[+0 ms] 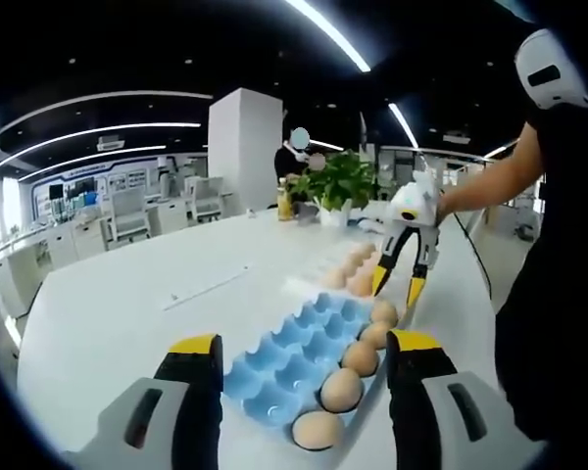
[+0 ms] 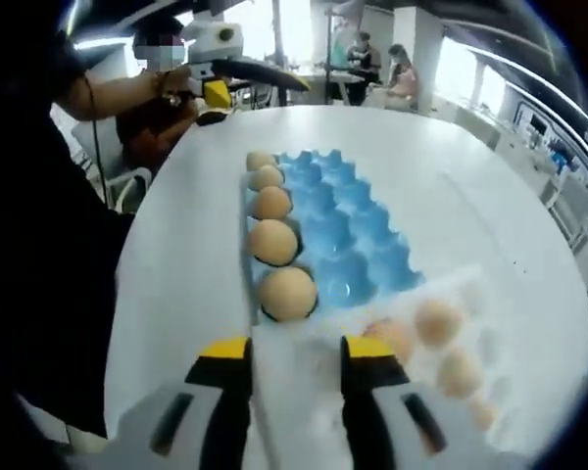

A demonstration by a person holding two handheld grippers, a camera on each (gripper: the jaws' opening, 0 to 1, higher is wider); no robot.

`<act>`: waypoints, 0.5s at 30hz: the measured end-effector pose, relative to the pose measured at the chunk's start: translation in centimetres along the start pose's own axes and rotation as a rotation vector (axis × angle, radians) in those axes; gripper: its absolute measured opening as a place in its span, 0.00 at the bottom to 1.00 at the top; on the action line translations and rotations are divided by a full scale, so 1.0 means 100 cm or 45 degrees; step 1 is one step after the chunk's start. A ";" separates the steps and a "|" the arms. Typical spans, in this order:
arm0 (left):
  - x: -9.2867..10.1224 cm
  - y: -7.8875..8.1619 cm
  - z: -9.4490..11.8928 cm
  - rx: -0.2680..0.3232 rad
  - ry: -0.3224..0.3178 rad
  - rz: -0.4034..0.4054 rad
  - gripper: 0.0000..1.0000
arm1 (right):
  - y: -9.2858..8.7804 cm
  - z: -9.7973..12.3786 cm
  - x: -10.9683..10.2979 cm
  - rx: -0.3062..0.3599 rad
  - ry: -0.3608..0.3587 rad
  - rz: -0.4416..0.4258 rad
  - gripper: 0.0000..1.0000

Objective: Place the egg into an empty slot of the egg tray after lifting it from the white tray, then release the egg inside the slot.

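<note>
Hovering over the white tray point(image 2: 451, 304), my right gripper point(image 2: 294, 362) is apart and empty; left gripper point(image 1: 304, 357) apart beside the egg tray point(image 1: 294, 357).

This was an open-plan office or lab hall. Long strip lights point(image 1: 333, 34) ran across a dark ceiling, and rows of white desks with chairs point(image 1: 127, 217) stood far off to the left. A broad white tabletop point(image 1: 127, 304) carried a potted plant point(image 1: 338, 181), and people sat point(image 2: 397, 69) by bright windows.
</note>
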State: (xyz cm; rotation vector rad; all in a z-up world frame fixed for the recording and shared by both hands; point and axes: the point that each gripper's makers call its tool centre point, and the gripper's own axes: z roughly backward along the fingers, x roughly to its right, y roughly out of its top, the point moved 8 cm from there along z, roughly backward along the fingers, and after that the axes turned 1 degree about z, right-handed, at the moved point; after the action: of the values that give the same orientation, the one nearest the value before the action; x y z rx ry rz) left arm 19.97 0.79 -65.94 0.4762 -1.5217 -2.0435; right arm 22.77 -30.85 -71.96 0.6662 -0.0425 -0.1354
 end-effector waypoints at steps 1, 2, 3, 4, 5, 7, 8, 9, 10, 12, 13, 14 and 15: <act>0.000 0.000 0.000 0.000 0.001 0.001 0.69 | -0.003 0.002 0.000 -0.002 -0.003 -0.015 0.36; -0.002 0.000 0.001 0.002 0.008 0.004 0.69 | -0.012 0.010 -0.001 -0.008 -0.016 -0.054 0.36; -0.002 0.000 0.002 0.003 0.009 0.006 0.69 | -0.014 0.011 -0.001 -0.015 -0.023 -0.057 0.36; -0.002 0.000 0.002 0.004 0.009 0.007 0.69 | -0.017 0.014 -0.001 -0.015 -0.031 -0.064 0.36; -0.002 0.000 0.002 0.004 0.008 0.006 0.69 | -0.019 0.015 -0.001 -0.015 -0.036 -0.074 0.36; -0.002 0.000 0.001 0.005 0.008 0.004 0.69 | -0.025 0.018 -0.002 -0.019 -0.044 -0.096 0.36; -0.002 0.000 0.001 0.005 0.010 0.002 0.69 | -0.027 0.019 -0.002 -0.026 -0.049 -0.101 0.36; -0.003 0.000 0.001 0.006 0.011 -0.001 0.69 | -0.029 0.020 -0.002 -0.032 -0.053 -0.103 0.36; -0.003 0.000 0.001 0.005 0.010 -0.001 0.69 | -0.031 0.021 -0.002 -0.041 -0.059 -0.104 0.36; -0.003 0.000 0.000 0.004 0.008 0.000 0.69 | -0.037 0.023 -0.002 -0.037 -0.067 -0.137 0.36; -0.003 0.000 0.000 0.006 0.006 -0.003 0.69 | -0.038 0.025 -0.002 -0.032 -0.072 -0.146 0.36; -0.003 0.001 0.000 0.009 0.005 0.000 0.69 | -0.040 0.027 -0.003 -0.031 -0.074 -0.153 0.36; -0.003 0.001 0.000 0.008 0.005 0.003 0.69 | -0.042 0.028 -0.003 -0.034 -0.077 -0.159 0.36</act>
State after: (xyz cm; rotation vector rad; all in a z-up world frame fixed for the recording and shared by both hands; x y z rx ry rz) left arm 20.18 0.96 -65.89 0.4807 -1.5262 -2.0356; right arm 21.81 -35.73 -72.36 0.6381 -0.0573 -0.2759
